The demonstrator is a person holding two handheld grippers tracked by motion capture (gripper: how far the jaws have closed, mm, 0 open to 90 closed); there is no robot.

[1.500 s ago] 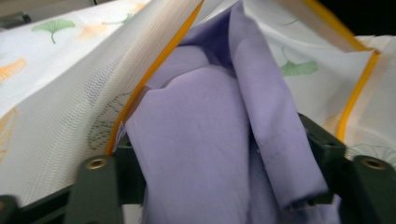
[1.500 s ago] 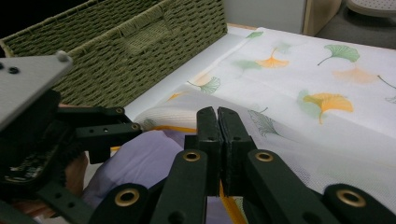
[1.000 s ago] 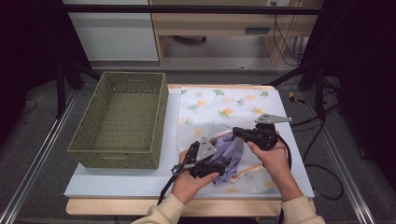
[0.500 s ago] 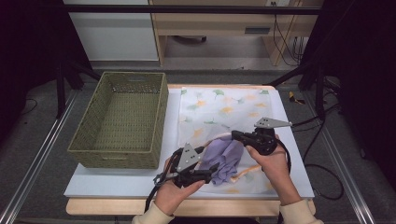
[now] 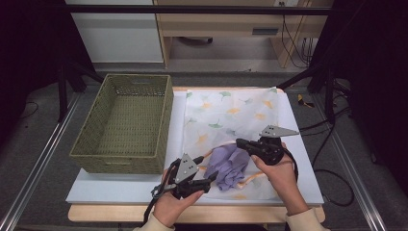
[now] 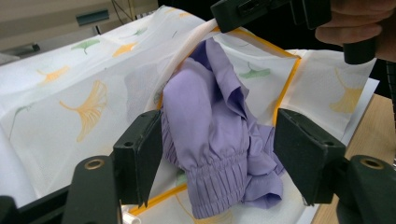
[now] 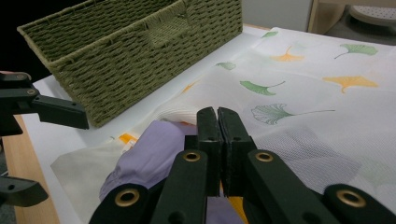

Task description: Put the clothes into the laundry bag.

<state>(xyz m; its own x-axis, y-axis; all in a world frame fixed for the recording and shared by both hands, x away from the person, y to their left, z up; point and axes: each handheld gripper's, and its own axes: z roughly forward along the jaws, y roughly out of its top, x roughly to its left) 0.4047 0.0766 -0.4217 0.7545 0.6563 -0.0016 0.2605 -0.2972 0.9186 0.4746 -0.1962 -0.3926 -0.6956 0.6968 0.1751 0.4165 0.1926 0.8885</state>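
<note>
A crumpled purple garment lies half inside a white mesh bag printed with ginkgo leaves and edged in orange. My right gripper is shut on the bag's edge and holds the mouth lifted above the garment. My left gripper points at the garment from the near left. Its jaws have just been closing and stand open on either side of the purple cuff. The left pad is at the cloth and the right pad is apart from it.
A green woven basket stands on the left of the white board, close beside the bag. The table's wooden front edge runs just behind the hands. Cables trail on the floor at the right.
My left gripper has drawn back to the left and toward the table's near edge, off the garment's middle. The right gripper has kept its hold and place.
</note>
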